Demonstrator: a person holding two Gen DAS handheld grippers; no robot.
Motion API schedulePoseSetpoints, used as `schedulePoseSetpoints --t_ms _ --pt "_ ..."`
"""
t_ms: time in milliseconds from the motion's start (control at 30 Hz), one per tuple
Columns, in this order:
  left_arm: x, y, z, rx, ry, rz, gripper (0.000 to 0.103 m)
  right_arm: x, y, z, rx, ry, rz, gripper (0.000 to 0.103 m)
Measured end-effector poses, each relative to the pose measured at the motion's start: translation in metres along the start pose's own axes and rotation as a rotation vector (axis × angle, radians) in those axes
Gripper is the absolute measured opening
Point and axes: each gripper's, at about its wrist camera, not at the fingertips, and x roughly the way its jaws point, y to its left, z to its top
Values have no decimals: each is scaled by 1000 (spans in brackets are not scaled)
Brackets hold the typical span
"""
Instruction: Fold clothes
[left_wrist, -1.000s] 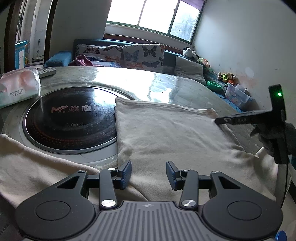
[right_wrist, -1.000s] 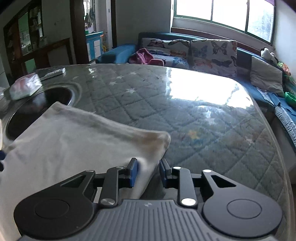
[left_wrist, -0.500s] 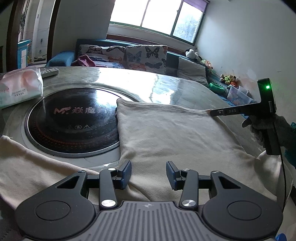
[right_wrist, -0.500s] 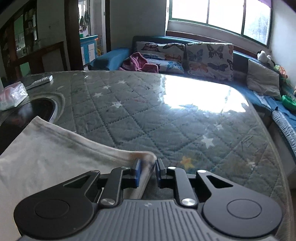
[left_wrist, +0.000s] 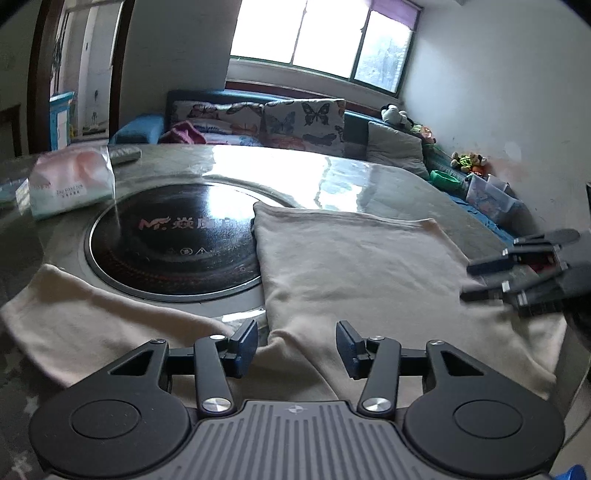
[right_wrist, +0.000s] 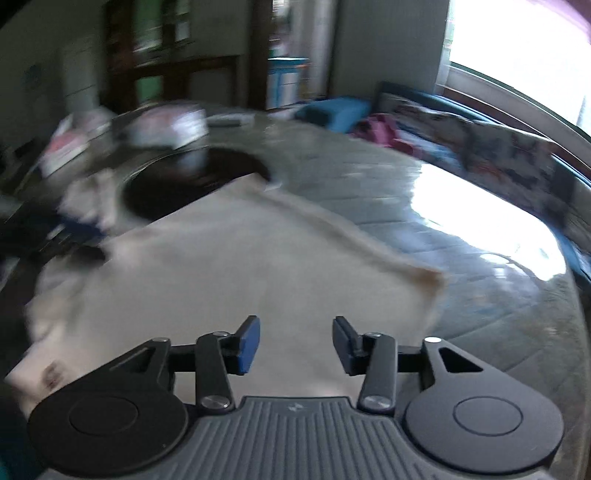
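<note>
Cream cloth, one garment (left_wrist: 351, 266), lies spread over the round table (left_wrist: 388, 184) in the centre of the left wrist view, a flat folded panel on the right and a looser flap trailing to the lower left across the rim of the black hotplate (left_wrist: 173, 243). Both tools stand with jaws apart and nothing between them: the left gripper (left_wrist: 295, 341) low in its frame above the garment's near edge, the right gripper (right_wrist: 295, 341) over the cloth's middle in its own badly blurred view. That gripper also appears, smeared, at the right edge of the left wrist view.

By the look of it a fold has been laid and neither tool has hold of the cloth, so the job sits between folds; a next grasp would call for closing on an edge or corner, perhaps the loose flap.

Counted: one garment, two grippers, one hotplate, one tissue pack (left_wrist: 70, 184) at the upper left.
</note>
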Motion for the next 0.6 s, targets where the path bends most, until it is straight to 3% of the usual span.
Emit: schedulePoseSetpoints --t_ms 167,333,600 --pt "-18 -6 -12 23 -7 -1 52 -15 56 -13 -68 -13 98 52" --pt "-34 -13 -33 49 8 4 53 -18 93 -25 -155 -1 132 54" --pt "-44 -13 -51 98 6 58 53 -22 106 -4 -197 -68 121 54"
